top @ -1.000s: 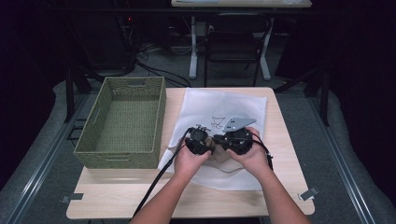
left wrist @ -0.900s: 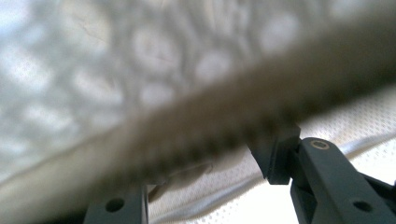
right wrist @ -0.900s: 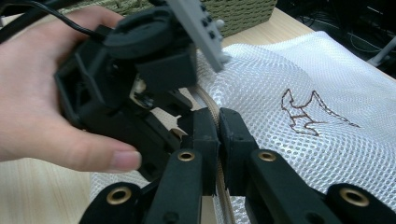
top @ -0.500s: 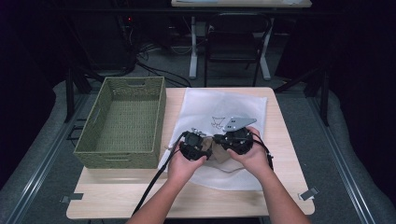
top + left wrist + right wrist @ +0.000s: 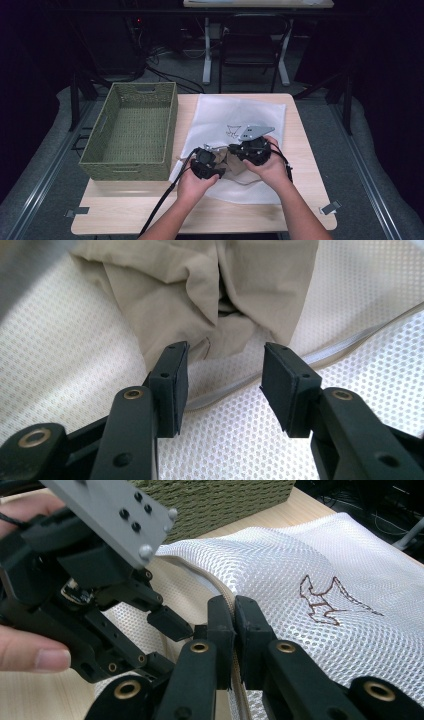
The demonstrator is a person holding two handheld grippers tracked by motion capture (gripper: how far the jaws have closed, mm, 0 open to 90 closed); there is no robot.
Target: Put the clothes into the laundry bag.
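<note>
A white mesh bag [image 5: 235,112] with a small embroidered figure lies flat on the table. A crumpled beige cloth [image 5: 231,162] rests at its near opening, between my two hands. My left gripper [image 5: 216,164] is open; in the left gripper view its jaws [image 5: 225,380] hover just short of the cloth [image 5: 190,290], above the mesh [image 5: 75,365], with nothing between the pads. My right gripper [image 5: 239,150] is shut on the bag's zipper edge, and its jaws [image 5: 234,625] pinch the hem of the mesh [image 5: 300,555]. One finger [image 5: 170,623] of the left gripper is close beside it.
A green woven basket [image 5: 172,125] stands on the table's left half, right beside the bag. Bare wood of the table [image 5: 300,210] lies along the near edge. A chair and desk legs stand beyond the far edge.
My left gripper has drawn back a little toward the near edge, away from the cloth. The right gripper has stayed put, holding the bag's edge.
</note>
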